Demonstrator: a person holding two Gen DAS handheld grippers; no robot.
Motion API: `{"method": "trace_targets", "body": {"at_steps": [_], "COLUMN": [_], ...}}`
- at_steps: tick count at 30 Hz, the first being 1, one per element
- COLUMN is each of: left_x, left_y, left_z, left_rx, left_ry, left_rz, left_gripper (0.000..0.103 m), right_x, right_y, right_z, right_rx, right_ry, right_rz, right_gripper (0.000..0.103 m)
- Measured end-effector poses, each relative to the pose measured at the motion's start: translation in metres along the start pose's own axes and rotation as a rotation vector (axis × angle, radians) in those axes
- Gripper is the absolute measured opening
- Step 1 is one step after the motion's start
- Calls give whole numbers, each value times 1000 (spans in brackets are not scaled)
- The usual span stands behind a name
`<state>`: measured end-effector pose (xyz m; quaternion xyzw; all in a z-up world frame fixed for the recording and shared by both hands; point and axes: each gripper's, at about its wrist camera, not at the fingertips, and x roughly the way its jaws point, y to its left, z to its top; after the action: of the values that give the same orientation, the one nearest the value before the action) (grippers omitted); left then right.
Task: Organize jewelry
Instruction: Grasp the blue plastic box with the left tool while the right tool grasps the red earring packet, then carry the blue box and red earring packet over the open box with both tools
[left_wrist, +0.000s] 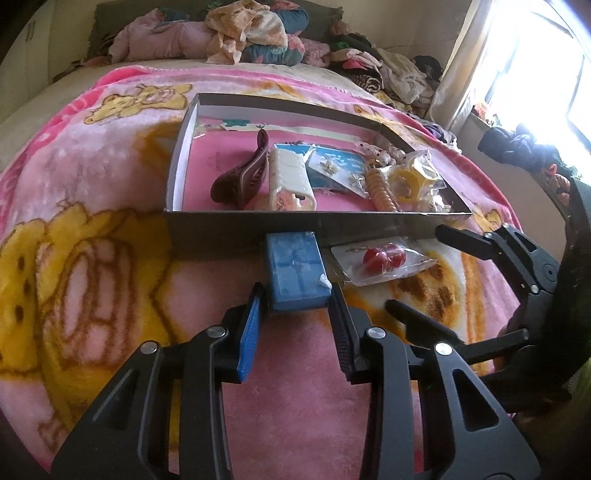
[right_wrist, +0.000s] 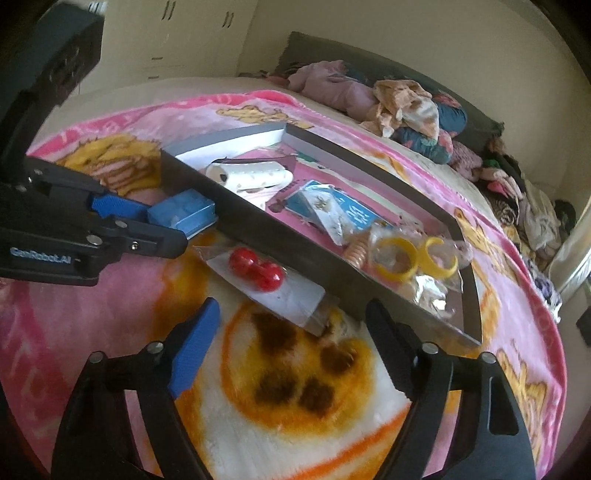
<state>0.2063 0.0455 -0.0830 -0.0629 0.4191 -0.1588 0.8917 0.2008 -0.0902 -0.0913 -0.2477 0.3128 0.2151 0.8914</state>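
A small blue jewelry box (left_wrist: 297, 271) lies on the pink blanket against the front wall of a shallow grey box tray (left_wrist: 295, 227). My left gripper (left_wrist: 297, 295) has its jaws on both sides of the box's near end, touching it. In the right wrist view the left gripper (right_wrist: 162, 225) holds the same blue box (right_wrist: 183, 214). A clear packet with red earrings (left_wrist: 382, 258) lies beside the tray, also seen in the right wrist view (right_wrist: 258, 275). My right gripper (right_wrist: 291, 314) is open and empty just before that packet.
The tray (right_wrist: 406, 291) holds a maroon hair clip (left_wrist: 240, 175), a cream clip (left_wrist: 291, 177), blue earring cards (left_wrist: 332, 166) and a bag with yellow rings (right_wrist: 413, 258). Piled clothes (left_wrist: 240, 33) lie at the bed's far end. A bright window (left_wrist: 535, 74) is on the right.
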Motion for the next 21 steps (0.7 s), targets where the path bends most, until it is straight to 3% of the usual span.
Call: {"method": "trace_targets", "body": {"at_steps": [6, 11, 15, 21], "left_x": [-8, -14, -18, -28], "left_y": [4, 6, 6, 5], "left_z": [0, 0, 0, 3], "left_rx": [-6, -6, -2, -6], "left_ry": [-10, -19, -28, -49], "left_rz": [3, 2, 1, -2], "left_gripper": [27, 26, 26, 26], "right_x": [10, 15, 9, -8], "right_y": [9, 15, 17, 0], "right_z": [8, 13, 12, 9], "right_rx": [-51, -68, -71, 65], "right_ry": [18, 19, -4, -36], "right_rz": [6, 19, 36, 138], "right_gripper": [60, 35, 29, 22]}}
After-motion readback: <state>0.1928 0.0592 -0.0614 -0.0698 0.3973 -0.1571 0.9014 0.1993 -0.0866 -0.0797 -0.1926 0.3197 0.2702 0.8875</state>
